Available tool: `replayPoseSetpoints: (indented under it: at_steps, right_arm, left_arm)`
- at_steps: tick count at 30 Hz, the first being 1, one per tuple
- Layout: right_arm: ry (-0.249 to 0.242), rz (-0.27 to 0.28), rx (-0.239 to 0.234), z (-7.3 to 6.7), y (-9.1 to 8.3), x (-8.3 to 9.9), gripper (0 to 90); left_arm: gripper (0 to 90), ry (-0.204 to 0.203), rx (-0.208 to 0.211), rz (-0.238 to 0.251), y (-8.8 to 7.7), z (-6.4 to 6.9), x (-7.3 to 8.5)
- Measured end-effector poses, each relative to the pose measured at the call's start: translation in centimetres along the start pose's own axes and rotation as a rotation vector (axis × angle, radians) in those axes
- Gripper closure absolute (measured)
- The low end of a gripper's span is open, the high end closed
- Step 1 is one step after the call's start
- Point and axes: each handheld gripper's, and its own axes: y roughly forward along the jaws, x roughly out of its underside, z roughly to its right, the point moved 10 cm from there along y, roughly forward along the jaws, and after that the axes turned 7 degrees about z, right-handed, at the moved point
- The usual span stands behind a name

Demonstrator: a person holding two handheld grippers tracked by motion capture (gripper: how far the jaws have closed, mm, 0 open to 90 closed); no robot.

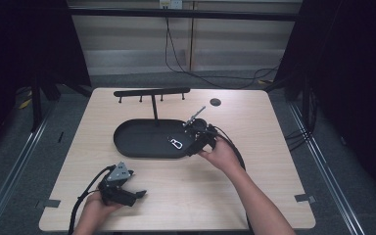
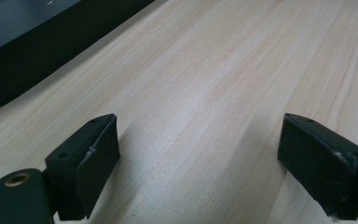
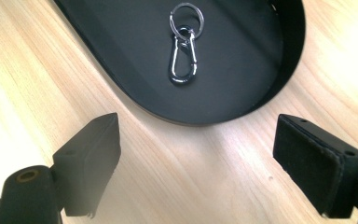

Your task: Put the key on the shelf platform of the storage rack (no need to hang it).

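A silver carabiner clip with a key ring (image 1: pixel 176 143) (image 3: pixel 184 51) lies inside a black oval tray (image 1: pixel 132 142) (image 3: pixel 270 88) at the table's middle. My right gripper (image 1: pixel 199 139) (image 3: pixel 198 154) hovers at the tray's right end, open, its jaws wide apart over bare wood just short of the rim, nothing between them. My left gripper (image 1: pixel 127 196) (image 2: pixel 200 163) rests low near the table's front left, open over bare wood, nothing held. A black rack (image 1: pixel 152 92) with a post and several small pegs rises from the tray's far side.
A small dark round disc (image 1: pixel 215 102) sits at the far right of the table top. Cables trail from both grippers toward the front edge. Tape marks (image 1: pixel 304 198) sit near the front corners. The light wooden table (image 1: pixel 254 147) has bare room on its right side.
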Motion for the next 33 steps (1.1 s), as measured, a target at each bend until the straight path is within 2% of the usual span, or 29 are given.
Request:
replayPoseSetpoints:
  at_steps: [8, 13, 15, 33]
  right_arm:
    - [0.023, 0.028, -0.004, 0.4, -1.2, 0.6, 14.7]
    - [0.008, 0.013, 0.001, 0.5, -1.5, 1.2, 14.9]
    - [0.009, 0.012, 0.0, 0.5, -1.7, 1.4, 15.0]
    - [0.007, -0.026, -0.028, 0.6, -3.1, 4.1, 17.0]
  left_arm:
    - [12.3, -0.001, 0.0, -0.001, 0.0, 0.0, 0.0]
    - [12.3, 0.01, 0.001, -0.006, 0.0, -0.1, 0.0]
    - [12.3, -0.001, 0.0, -0.001, 0.0, 0.0, 0.0]
    - [12.3, 0.0, 0.002, 0.0, 0.0, 0.0, 0.0]
